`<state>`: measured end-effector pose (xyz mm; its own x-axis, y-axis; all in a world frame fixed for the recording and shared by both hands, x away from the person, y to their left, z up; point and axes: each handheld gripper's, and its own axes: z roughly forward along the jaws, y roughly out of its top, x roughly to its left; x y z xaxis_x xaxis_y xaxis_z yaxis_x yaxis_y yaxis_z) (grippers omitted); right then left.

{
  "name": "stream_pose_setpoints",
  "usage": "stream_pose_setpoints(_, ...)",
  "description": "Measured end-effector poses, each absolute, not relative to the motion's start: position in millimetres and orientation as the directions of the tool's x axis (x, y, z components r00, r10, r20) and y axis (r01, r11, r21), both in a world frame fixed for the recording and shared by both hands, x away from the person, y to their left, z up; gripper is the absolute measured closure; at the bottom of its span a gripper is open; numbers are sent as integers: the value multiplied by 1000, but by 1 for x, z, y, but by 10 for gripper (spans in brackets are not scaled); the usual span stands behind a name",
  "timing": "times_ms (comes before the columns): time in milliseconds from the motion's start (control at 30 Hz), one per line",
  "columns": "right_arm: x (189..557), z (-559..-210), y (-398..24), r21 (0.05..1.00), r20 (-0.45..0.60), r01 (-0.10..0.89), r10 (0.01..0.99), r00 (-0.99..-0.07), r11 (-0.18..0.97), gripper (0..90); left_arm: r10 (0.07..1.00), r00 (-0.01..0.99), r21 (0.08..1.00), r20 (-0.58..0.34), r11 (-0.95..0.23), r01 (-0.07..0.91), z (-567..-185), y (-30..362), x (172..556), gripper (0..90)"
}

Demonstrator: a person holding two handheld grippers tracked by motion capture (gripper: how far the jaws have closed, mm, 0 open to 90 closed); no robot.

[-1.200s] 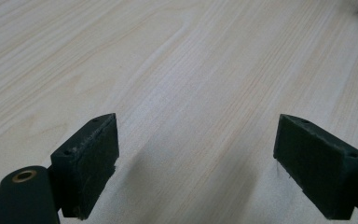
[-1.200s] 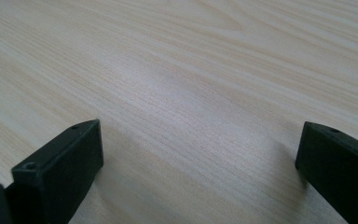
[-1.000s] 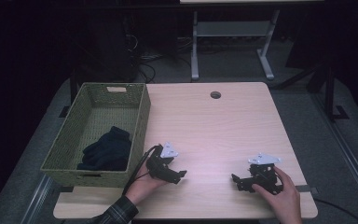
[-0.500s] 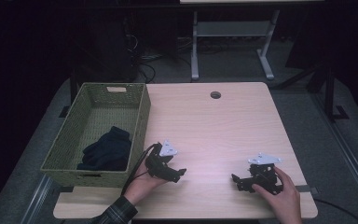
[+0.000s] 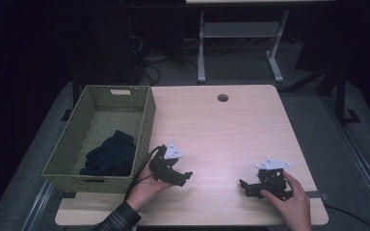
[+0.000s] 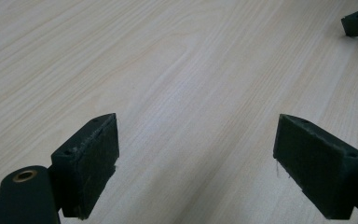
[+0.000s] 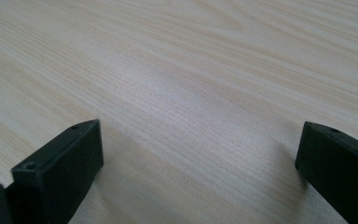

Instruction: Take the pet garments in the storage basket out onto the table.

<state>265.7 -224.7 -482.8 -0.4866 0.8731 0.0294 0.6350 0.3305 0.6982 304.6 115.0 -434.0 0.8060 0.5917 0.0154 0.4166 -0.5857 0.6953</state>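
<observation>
My light wood table (image 5: 231, 130) sits in a dark room. Nearest me, the right gripper (image 5: 250, 187) rests low on the wood, jaws wide and empty, unmoved since a second ago. The left gripper (image 5: 180, 177), also wide and empty, has drifted slightly toward the green wicker basket (image 5: 147, 120), where the dark cloth (image 5: 111, 154) lies inside.

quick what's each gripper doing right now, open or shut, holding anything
Left gripper: open, fingers wide apart, nothing between them, just bare table.
Right gripper: open, fingers wide apart, holding nothing.
</observation>
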Motion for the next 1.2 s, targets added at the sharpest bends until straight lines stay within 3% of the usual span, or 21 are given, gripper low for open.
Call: stream_pose_setpoints(1200, 266, -483, -225, 699, 29, 635, 873, -487, 330, 4, 552, 834, 723, -16, -570, 391, -396, 118, 306, 137)
